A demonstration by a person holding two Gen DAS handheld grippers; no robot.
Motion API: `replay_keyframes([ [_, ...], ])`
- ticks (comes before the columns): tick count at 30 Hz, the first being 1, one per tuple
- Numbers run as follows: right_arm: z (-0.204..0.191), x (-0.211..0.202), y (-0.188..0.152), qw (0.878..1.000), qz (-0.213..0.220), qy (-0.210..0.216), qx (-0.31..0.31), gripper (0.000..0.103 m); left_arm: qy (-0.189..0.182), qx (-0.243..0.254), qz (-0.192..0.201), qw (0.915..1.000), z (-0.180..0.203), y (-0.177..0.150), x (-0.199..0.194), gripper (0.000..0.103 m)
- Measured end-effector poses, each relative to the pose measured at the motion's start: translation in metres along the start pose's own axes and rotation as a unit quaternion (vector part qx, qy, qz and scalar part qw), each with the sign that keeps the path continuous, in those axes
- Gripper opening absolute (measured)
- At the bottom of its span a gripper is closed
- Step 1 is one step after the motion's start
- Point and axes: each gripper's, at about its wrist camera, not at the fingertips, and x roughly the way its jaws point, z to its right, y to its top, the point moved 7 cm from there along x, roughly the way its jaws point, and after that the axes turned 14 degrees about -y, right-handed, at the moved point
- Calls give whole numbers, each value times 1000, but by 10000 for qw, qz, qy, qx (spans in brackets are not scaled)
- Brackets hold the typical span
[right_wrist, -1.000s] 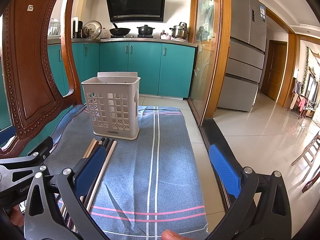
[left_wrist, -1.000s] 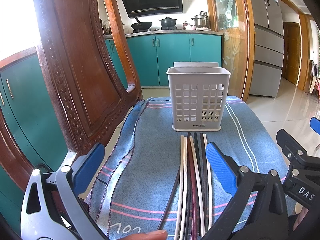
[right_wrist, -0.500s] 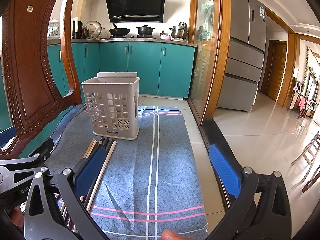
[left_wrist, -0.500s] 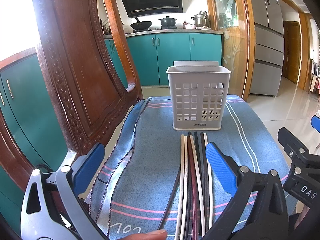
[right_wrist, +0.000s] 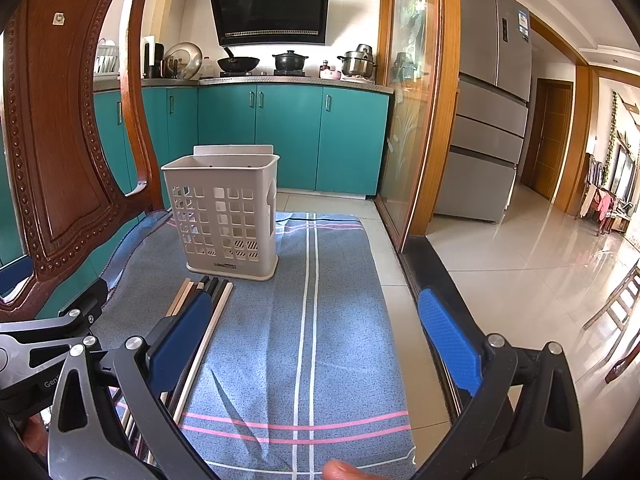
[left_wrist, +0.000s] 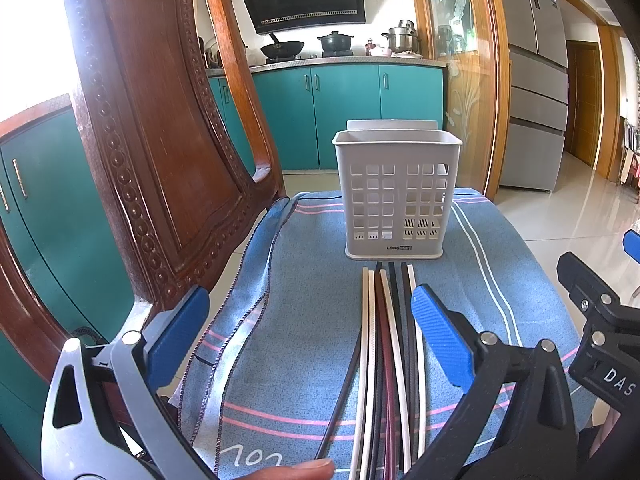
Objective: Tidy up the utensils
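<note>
Both claws, left claw (left_wrist: 304,340) and right claw (right_wrist: 316,344), gape wide and hold nothing. Chopsticks (left_wrist: 386,344) lie bunched on the tabletop cloth (left_wrist: 480,280) just before the holder (left_wrist: 396,196). Pinching one probably drags neighbours, or snags cloth.

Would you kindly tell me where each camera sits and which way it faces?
Left wrist: on the left gripper, facing the white utensil basket over the chopsticks; a thumb tip and the right gripper's body show.
Right wrist: on the right gripper, facing the kitchen; the left gripper's body shows.
Shared: basket, chopsticks, blue cloth, wooden chair.
</note>
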Motion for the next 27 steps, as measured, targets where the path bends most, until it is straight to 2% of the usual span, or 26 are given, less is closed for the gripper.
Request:
replay_keyframes([
  [13, 11, 1, 3, 10000, -27, -21, 50, 101, -3, 16, -21, 10000, 0, -1, -1, 100],
  [27, 4, 5, 0, 10000, -13, -81, 51, 101, -38, -99, -9, 9999, -3, 2, -4, 100],
])
